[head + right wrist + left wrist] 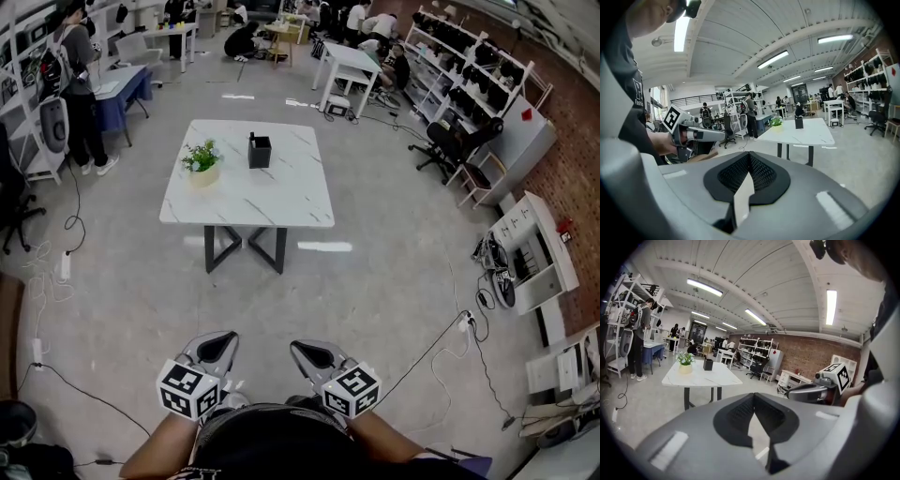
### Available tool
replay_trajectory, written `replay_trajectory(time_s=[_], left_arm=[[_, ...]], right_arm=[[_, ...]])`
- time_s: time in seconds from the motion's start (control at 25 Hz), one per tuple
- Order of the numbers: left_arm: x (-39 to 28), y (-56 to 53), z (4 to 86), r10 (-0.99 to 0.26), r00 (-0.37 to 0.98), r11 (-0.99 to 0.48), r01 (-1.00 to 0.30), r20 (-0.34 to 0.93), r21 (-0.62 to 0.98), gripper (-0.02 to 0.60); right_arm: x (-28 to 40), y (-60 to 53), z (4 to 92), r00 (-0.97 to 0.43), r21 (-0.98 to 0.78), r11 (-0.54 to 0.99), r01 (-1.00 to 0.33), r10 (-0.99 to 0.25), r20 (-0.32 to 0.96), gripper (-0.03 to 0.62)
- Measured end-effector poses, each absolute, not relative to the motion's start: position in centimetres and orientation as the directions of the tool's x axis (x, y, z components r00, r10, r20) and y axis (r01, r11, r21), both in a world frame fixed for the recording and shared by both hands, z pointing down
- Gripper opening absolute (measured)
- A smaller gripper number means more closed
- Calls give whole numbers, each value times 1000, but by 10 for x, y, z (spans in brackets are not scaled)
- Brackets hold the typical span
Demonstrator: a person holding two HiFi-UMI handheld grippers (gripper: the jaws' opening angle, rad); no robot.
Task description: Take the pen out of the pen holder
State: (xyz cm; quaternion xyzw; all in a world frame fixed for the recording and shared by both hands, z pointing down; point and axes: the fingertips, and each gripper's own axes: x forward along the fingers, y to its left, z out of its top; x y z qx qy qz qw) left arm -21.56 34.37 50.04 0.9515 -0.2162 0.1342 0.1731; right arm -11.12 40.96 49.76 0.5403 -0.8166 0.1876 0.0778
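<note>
A black pen holder [260, 151] stands on the white marble table [281, 202], far ahead of me, with a dark pen sticking up from it. In the left gripper view the pen holder [708, 364] is small and distant; the right gripper view shows the holder [799, 123] likewise. My left gripper [219, 347] and right gripper [307, 352] are held close to my body, well short of the table. In its own view the left gripper [753, 395] has its jaws together on nothing. The right gripper [749, 155] is shut and empty too.
A small potted plant [202, 161] sits on the table left of the holder. Cables [441, 347] trail across the grey floor at the right and left. A person [80, 84] stands at the far left by a blue table; shelves and chairs line the right wall.
</note>
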Motion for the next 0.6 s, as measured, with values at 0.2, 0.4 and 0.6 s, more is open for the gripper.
replay_trajectory(time_s=[0.2, 0.4, 0.6], left_arm=[[-236, 329, 503, -359, 873, -847, -453, 330, 277, 57], [-241, 323, 509, -347, 877, -846, -445, 331, 293, 57], [-240, 311, 511, -346, 877, -844, -446, 332, 299, 57]], right_arm=[[-131, 399, 500, -397, -231, 334, -914, -854, 336, 0], [-134, 391, 506, -387, -243, 316, -917, -852, 353, 0], [-130, 374, 506, -381, -248, 307, -919, -855, 352, 0]])
